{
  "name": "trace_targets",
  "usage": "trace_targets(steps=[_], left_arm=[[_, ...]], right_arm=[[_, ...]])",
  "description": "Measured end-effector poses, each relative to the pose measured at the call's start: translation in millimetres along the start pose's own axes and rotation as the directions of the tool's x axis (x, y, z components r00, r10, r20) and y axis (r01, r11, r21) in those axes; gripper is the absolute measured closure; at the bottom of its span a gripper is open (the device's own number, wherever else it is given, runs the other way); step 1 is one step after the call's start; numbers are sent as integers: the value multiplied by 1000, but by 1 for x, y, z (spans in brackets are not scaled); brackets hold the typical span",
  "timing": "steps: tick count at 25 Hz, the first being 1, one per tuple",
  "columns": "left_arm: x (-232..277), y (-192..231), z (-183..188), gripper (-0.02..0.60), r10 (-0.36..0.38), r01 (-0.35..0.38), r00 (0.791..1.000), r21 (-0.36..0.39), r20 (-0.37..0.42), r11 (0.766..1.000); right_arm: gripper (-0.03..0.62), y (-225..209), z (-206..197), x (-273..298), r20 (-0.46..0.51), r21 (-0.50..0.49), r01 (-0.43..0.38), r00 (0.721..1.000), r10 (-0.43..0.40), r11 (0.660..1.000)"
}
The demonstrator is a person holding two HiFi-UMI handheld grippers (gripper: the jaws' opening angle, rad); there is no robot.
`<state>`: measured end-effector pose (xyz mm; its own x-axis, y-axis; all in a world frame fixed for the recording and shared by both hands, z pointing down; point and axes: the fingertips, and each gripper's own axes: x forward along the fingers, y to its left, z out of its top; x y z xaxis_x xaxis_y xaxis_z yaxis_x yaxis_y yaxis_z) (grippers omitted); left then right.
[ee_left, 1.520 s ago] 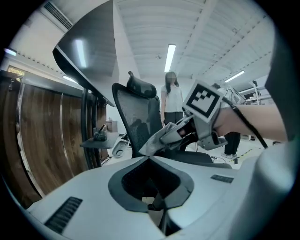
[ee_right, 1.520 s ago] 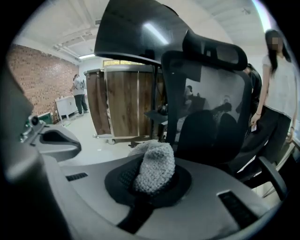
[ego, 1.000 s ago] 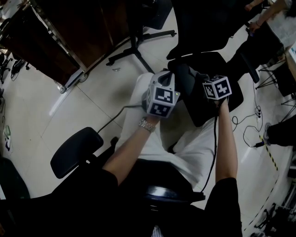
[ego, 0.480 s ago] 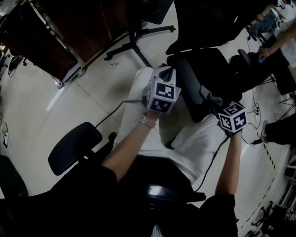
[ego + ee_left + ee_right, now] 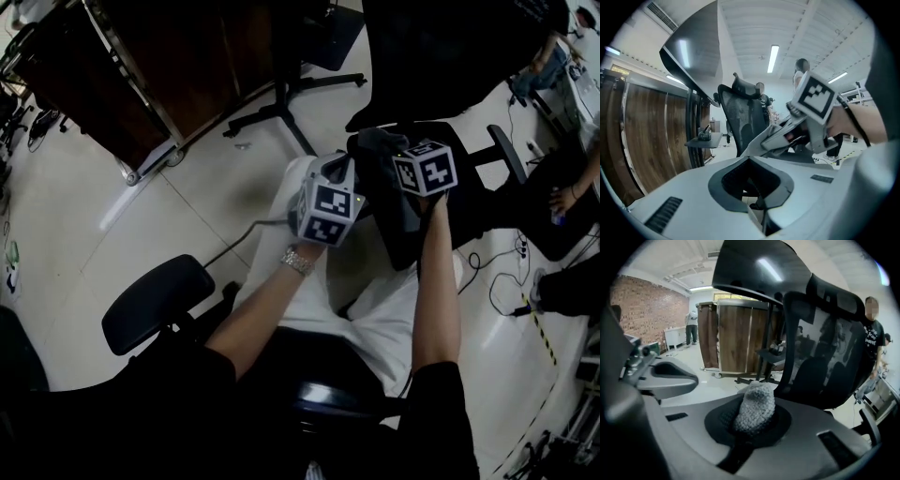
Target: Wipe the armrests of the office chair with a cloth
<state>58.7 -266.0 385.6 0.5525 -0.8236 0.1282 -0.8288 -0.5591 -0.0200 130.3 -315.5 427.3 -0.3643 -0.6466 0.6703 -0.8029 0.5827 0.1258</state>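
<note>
My right tool (image 5: pixel 754 426) clamped on cloth (image 5: pixel 755 409): grey, nubbly, bunched into upright lump. Cloth sits at far end of dark armrest (image 5: pixel 401 223), just right of my left tool (image 5: pixel 337 171), jaws together, empty.

Surroundings — office floor and fittings.
A dark wooden cabinet (image 5: pixel 178 66) on casters stands at the upper left of the pale tiled floor (image 5: pixel 84 216); black cables (image 5: pixel 502 272) trail at right — a brick wall (image 5: pixel 644 310) behind.
</note>
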Motion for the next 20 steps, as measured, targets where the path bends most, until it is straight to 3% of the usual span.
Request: trace_targets(steps=[4, 8, 14, 20], left_arm=[[-3, 11, -1, 588, 17, -17, 1000, 4, -9, 1000], [0, 15, -4, 588, 20, -20, 1000, 0, -15, 1000], [3, 5, -7, 588, 3, -3, 1000, -7, -16, 1000], [4, -4, -7, 588, -11, 11, 1000, -8, -18, 1000]], right_arm=[[571, 5, -20, 45, -130, 5, 25, 991, -25, 1000], [571, 20, -30, 39, -144, -64, 47, 988, -55, 997], [571, 67, -59, 4, -215, -219, -102, 975, 54, 970], [571, 97, -107, -46, -297, -271, -238, 943, 154, 933]])
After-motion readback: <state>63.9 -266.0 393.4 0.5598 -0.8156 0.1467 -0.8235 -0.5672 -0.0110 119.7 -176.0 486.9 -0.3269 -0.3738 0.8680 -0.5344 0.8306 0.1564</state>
